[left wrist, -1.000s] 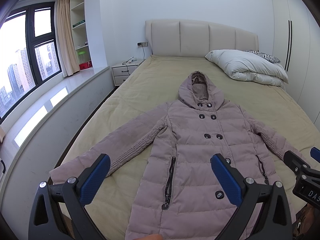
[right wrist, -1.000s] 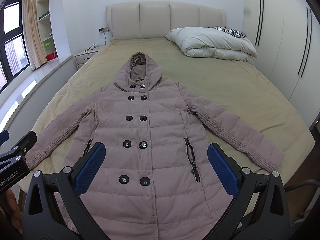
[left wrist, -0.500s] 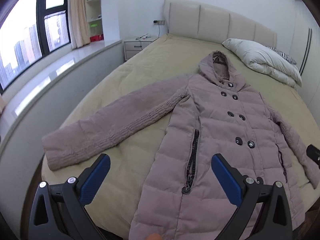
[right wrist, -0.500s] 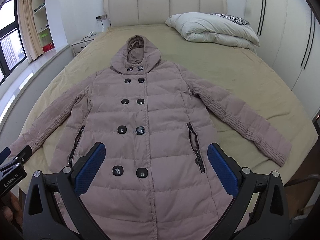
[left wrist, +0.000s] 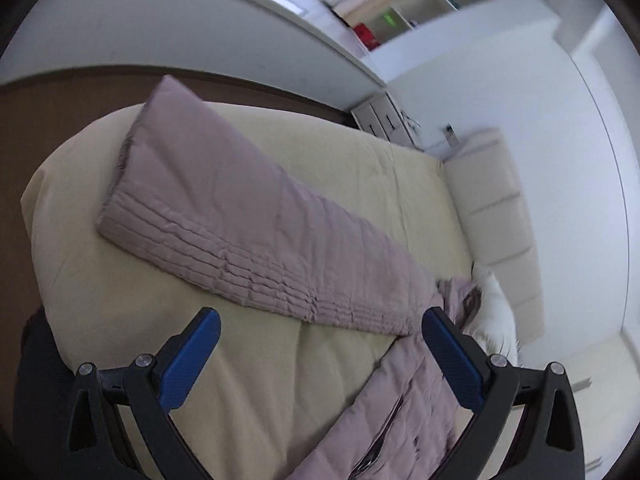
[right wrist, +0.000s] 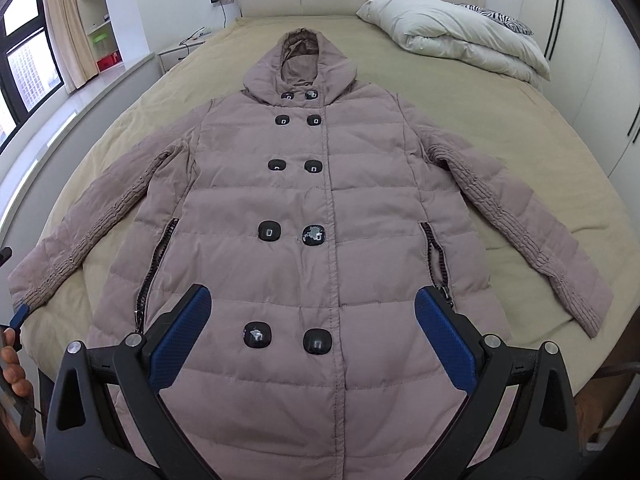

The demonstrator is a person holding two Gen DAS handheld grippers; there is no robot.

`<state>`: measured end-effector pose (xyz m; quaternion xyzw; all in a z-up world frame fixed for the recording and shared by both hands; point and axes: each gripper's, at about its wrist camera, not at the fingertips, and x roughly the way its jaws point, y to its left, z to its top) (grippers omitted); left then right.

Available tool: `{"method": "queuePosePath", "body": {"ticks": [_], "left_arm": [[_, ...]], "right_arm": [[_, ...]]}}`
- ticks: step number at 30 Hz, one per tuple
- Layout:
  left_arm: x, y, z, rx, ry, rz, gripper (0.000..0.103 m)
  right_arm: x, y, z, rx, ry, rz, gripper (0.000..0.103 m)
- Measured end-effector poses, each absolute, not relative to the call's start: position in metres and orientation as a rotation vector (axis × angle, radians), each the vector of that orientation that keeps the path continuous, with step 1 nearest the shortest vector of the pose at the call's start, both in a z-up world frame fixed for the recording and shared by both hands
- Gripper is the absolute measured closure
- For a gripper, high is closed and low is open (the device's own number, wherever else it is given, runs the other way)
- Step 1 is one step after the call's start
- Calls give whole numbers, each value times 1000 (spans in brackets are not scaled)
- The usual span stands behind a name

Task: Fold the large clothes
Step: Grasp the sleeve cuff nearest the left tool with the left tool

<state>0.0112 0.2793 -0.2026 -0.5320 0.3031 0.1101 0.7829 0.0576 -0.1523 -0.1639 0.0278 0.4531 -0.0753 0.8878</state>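
Observation:
A mauve hooded puffer coat (right wrist: pixel 320 216) lies flat and face up on the bed, buttoned, with both sleeves spread out. My right gripper (right wrist: pixel 312 340) hovers open over the coat's lower front, its blue pads either side of the bottom buttons. In the tilted left wrist view the coat's left sleeve (left wrist: pixel 248 224) stretches across the sheet, cuff toward the bed's corner. My left gripper (left wrist: pixel 320 360) is open above the sheet just beside that sleeve, holding nothing. A blue tip of the left gripper (right wrist: pixel 18 318) shows at the right wrist view's left edge.
The beige bed (right wrist: pixel 500 120) fills both views. A white folded duvet (right wrist: pixel 452 40) and a zebra pillow (right wrist: pixel 504 22) lie at the head on the right. A nightstand (right wrist: pixel 180 50), window ledge and shelves stand left; wardrobe doors stand right. A hand (right wrist: pixel 14 368) shows at the lower left.
My left gripper swung left and rolled over the coat's left sleeve, so its view is now tilted. My right gripper moved closer over the coat's front. Both stayed open.

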Motion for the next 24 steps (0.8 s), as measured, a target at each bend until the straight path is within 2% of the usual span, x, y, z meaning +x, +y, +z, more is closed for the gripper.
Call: {"method": "queuePosePath", "body": {"ticks": [6,18,21,22,23,24], "left_arm": [[8,292,-232,-1364,582,348,16],[15,303,-256,-1486,451,570,19],[25,309,-260,-1477,425,585,22],[29,311,-258,-1462,418,575,34],[34,314,-257,-1450,419,539,54],[39,318,-255,-1435,429,508,63]], "right_arm": [[66,-150,-173,58,955,-145,0],[69,-161,-177,98,967,-138,0],[67,-161,-177,91,960,-136,0],[66,-162,-176,91,955,-140,0],[65,-165,-175,94,951,-145,0],[64,-168,-175,101,947,-148,0]]}}
